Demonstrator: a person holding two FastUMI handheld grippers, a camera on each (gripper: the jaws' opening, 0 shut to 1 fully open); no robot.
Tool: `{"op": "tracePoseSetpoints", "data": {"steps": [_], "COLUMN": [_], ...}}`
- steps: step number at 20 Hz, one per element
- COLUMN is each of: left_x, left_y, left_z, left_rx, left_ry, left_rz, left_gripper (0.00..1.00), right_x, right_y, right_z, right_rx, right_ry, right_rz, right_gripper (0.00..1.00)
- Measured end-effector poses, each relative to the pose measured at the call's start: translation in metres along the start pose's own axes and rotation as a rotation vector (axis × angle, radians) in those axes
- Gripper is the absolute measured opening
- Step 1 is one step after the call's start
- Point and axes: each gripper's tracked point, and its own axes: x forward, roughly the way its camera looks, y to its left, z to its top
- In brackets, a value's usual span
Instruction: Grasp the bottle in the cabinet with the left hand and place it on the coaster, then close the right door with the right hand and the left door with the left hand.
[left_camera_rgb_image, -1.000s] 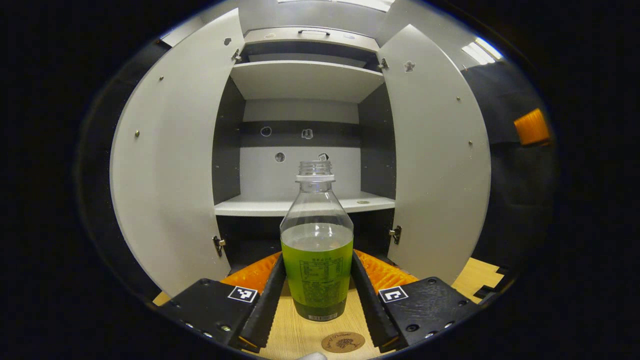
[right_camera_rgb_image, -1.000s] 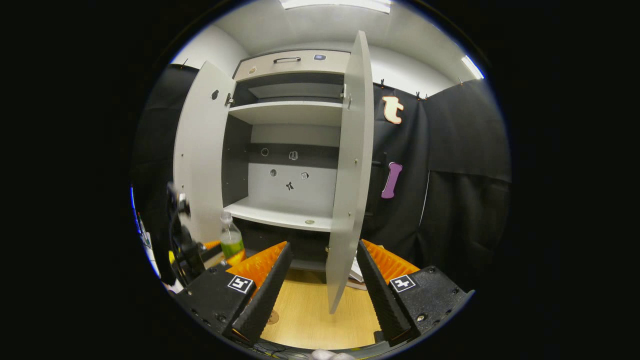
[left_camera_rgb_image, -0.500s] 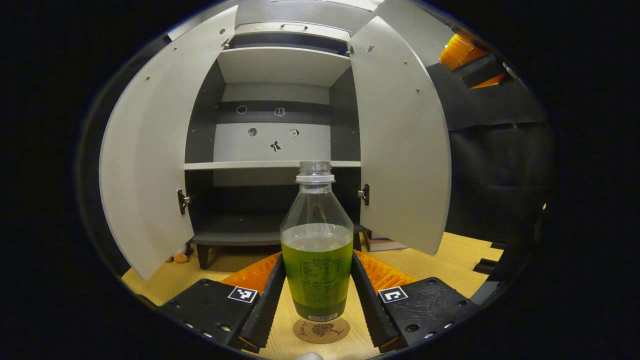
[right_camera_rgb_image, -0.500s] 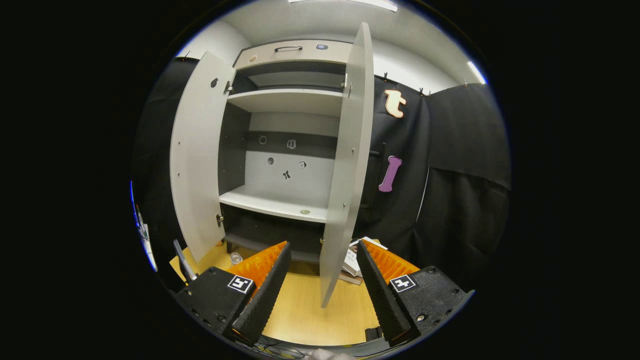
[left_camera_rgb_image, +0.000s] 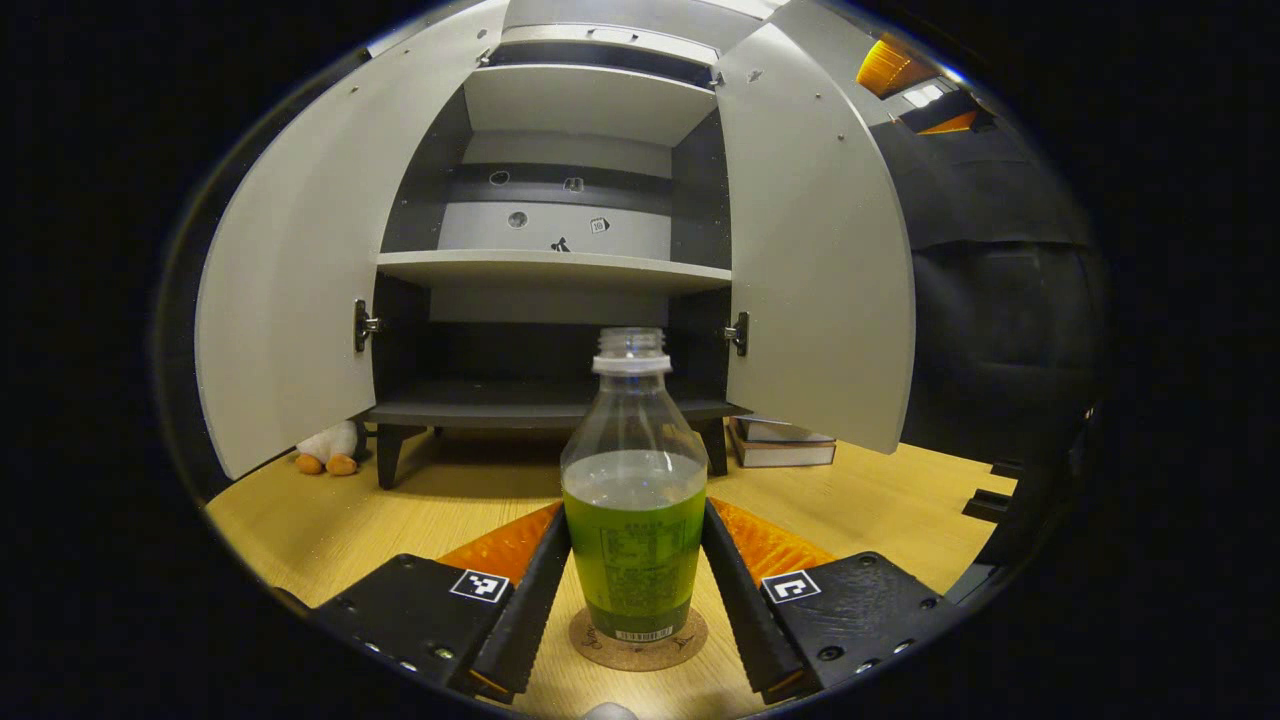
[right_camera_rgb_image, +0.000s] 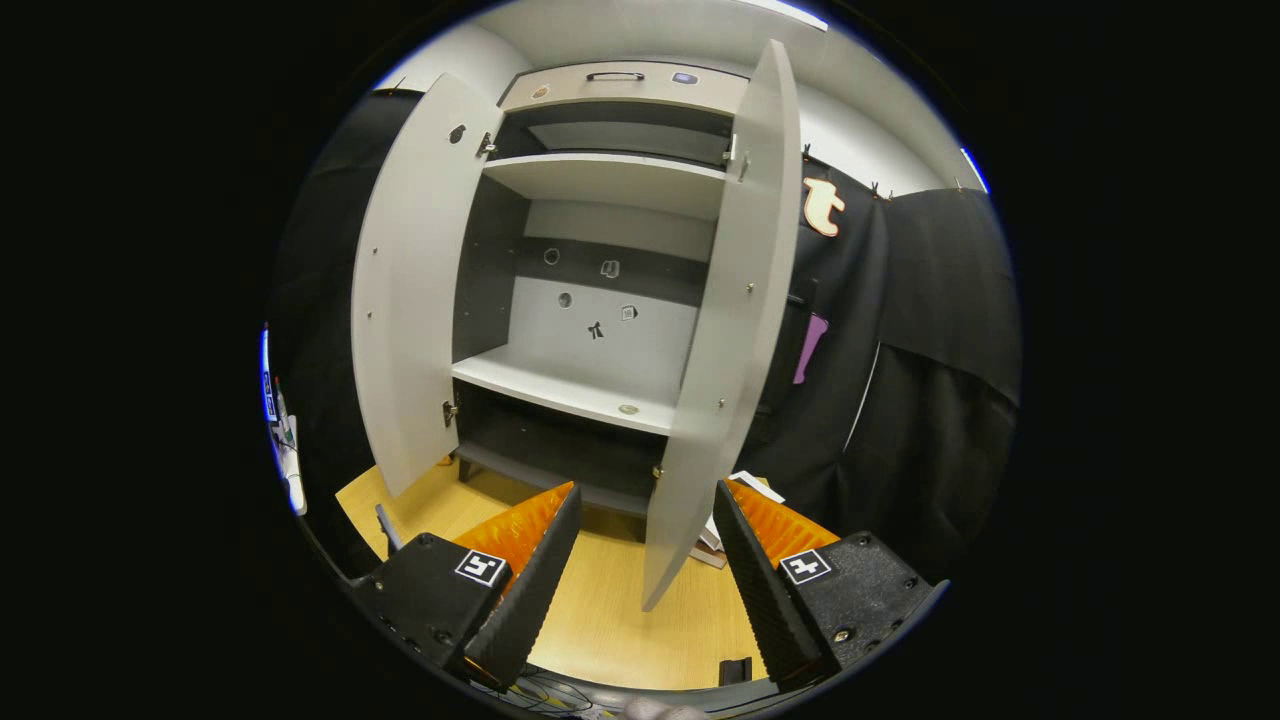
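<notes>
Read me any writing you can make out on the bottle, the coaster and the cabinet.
Nothing can be quoted.
bottle: printed label, too small to read.
coaster: dark print at its rim, mostly hidden under the bottle.
cabinet: small stickers on the back panel, blurred.
left tongs: square pattern markers, no words.

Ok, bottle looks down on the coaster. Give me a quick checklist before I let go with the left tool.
1. Bottle base over coaster: ok.
2. Bottle upright: ok.
3. Full contact with coaster: cannot tell.
4. Left tool gripping bottle on both sides: ok, release pending.
5. Right tool open, in front of right door edge: ok.
6. Both doors, including left door, open: ok, closing not yet done.
</notes>
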Motion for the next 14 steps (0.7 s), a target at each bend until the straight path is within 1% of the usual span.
{"op": "tracePoseSetpoints", "data": {"steps": [2,3,6,7,9,11,14], "left_x": [-0.001,-0.003,-0.008,-0.009,-0.013,-0.015,-0.026], "left_y": [0.001,-0.001,0.003,0.005,0.004,0.006,0.007], "left_z": [-0.01,-0.012,0.0,0.006,0.025,0.048,0.082], "left_rx": [0.032,0.03,0.04,0.043,0.053,0.063,0.05], "left_ry": [0.02,0.028,0.011,0.007,-0.016,-0.045,-0.067], "left_rz": [0.002,-0.003,0.027,0.036,0.047,0.053,0.073], "left_gripper": [0.77,0.78,0.78,0.87,0.93,0.95,0.94], "right_x": [-0.003,-0.005,-0.011,-0.013,-0.018,-0.023,-0.033], "right_y": [0.001,0.001,-0.003,-0.003,-0.003,-0.001,0.001], "right_z": [0.003,0.005,0.009,0.008,0.007,0.008,0.013], "right_rx": [-0.006,-0.009,-0.006,0.001,0.012,0.021,0.039], "right_ry": [-0.005,-0.009,-0.023,-0.023,-0.025,-0.032,-0.055], "right_rz": [0.004,0.007,0.0,0.001,0.001,0.005,0.013], "right_gripper": [0.82,0.82,0.82,0.82,0.82,0.82,0.82]}}
